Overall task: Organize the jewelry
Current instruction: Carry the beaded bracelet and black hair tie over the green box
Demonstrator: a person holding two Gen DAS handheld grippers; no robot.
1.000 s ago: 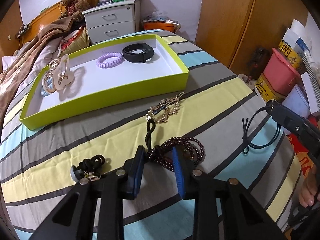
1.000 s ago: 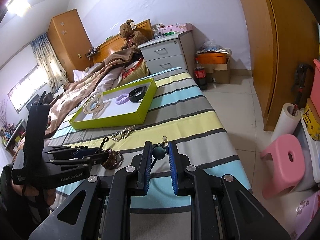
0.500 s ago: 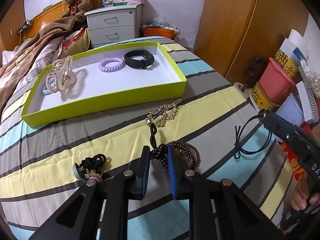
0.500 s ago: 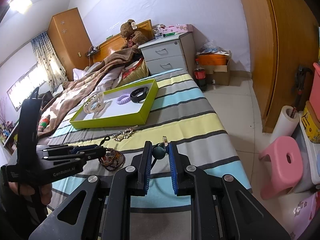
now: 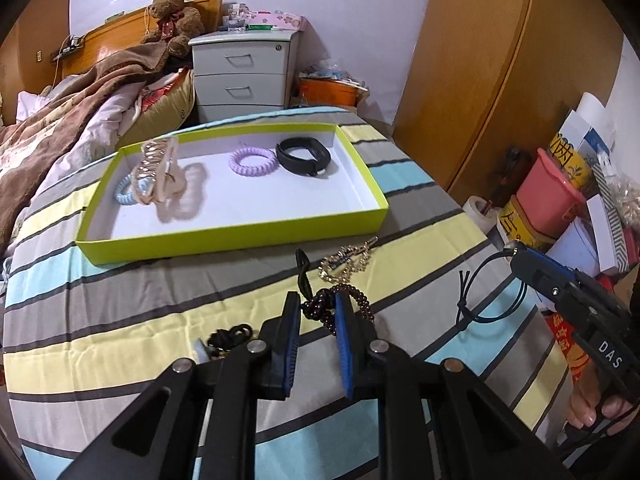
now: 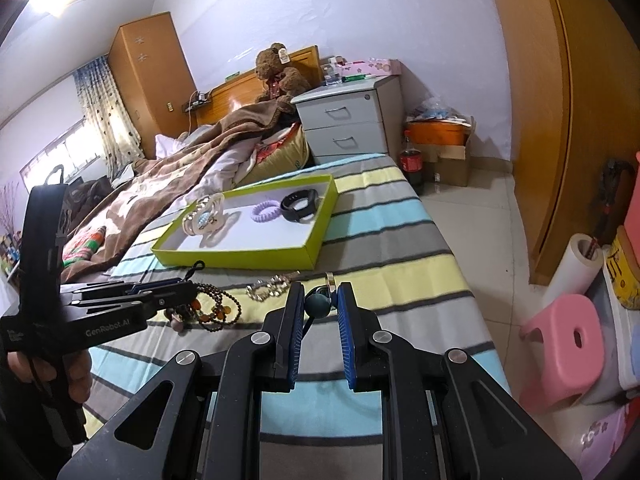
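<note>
Black hair ties [image 5: 229,336] appear only from the left wrist.

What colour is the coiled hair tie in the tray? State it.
Lilac purple. The coiled hair tie lies in the green tray; the left wrist view shows it best.

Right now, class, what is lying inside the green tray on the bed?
Inside the tray: a black band, a purple coil tie, a beige claw clip and a blue coil tie. The clip covers most of the blue tie.

Lime-green tray [image 5: 224,242] holds lilac coil band [image 5: 253,161] and black band [image 5: 305,155].
</note>
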